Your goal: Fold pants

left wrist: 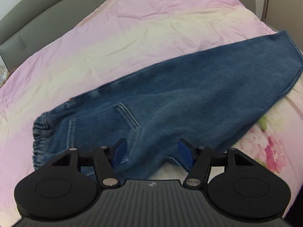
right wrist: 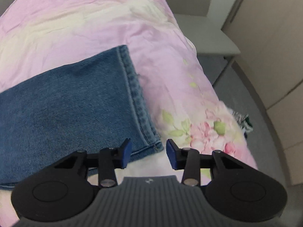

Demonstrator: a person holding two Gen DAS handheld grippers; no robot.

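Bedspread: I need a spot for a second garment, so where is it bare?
Bare bedspread lies between the jeans and the grey headboard, and left of the elastic waistband. A narrower strip runs from the leg hem to the bed's edge. It is crowded near both open hand-held grippers, left and right.

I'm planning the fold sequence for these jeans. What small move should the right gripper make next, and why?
Probably ease the right gripper forward and slightly left so the hem corner of the jeans sits between its fingers, then close. Its jaws stand open, empty, just short of that corner, and the left gripper is also open near the waistband.
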